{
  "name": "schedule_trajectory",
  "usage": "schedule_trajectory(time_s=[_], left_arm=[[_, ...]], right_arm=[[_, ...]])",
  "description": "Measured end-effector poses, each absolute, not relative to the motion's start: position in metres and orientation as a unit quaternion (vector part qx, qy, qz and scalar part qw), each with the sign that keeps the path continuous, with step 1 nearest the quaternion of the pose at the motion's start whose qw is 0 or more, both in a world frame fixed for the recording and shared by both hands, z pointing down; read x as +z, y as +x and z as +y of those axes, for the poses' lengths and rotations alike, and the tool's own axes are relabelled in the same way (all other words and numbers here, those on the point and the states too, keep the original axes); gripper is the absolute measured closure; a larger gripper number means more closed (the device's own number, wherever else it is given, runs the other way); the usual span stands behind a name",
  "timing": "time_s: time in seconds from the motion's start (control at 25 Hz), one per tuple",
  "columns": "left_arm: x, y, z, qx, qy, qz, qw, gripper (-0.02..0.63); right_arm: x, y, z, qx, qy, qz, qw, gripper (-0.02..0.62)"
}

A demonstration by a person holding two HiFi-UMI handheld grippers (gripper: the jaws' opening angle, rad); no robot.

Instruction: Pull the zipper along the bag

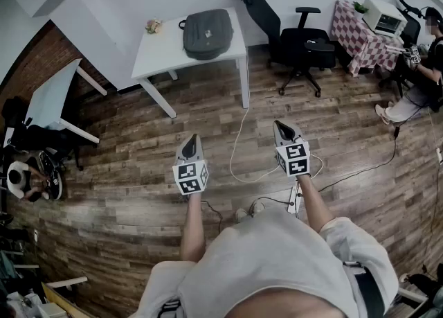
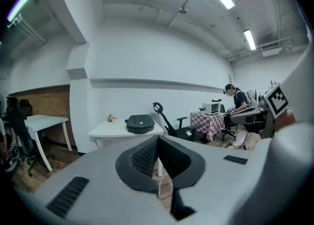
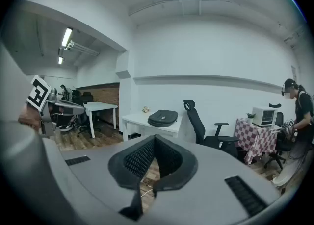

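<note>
Bag [image 1: 207,33], dark grey, lies flat on the white counter [image 1: 163,50] by the wall, well apart from us. From above it looks almost square, so we cannot tell its long axis, and its zipper is too small to see. Our left tool [image 1: 193,140] and right tool [image 1: 281,128] are closed and empty, over the wooden floor [image 1: 138,157].

On the table [image 1: 165,55] lies the bag [image 1: 207,32].

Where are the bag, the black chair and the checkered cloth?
bag [image 1: 207,33], head view, the middle of its top side.
black chair [image 1: 309,41], head view, on its seat.
checkered cloth [image 1: 354,38], head view, on its hanging front side.
</note>
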State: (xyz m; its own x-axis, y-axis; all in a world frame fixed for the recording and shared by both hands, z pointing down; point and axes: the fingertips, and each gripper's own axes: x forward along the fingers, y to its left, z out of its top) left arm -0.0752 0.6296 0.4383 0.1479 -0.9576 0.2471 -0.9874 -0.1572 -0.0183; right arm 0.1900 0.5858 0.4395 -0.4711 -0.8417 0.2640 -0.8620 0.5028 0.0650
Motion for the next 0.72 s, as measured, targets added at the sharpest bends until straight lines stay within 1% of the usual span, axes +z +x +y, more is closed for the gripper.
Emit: schedule_trajectory(time_s=[0.28,0.72], left_arm=[[0.440,-0.074,0.628,0.105,0.754,-0.645,0.072,0.580],[0.452,-0.050,0.626,0.110,0.748,-0.651,0.073,0.580]], right_arm=[[0.445,0.188,0.585,0.042,0.490,-0.860,0.138,0.581],[0.451,0.200,0.575,0.031,0.484,-0.865,0.129,0.581]])
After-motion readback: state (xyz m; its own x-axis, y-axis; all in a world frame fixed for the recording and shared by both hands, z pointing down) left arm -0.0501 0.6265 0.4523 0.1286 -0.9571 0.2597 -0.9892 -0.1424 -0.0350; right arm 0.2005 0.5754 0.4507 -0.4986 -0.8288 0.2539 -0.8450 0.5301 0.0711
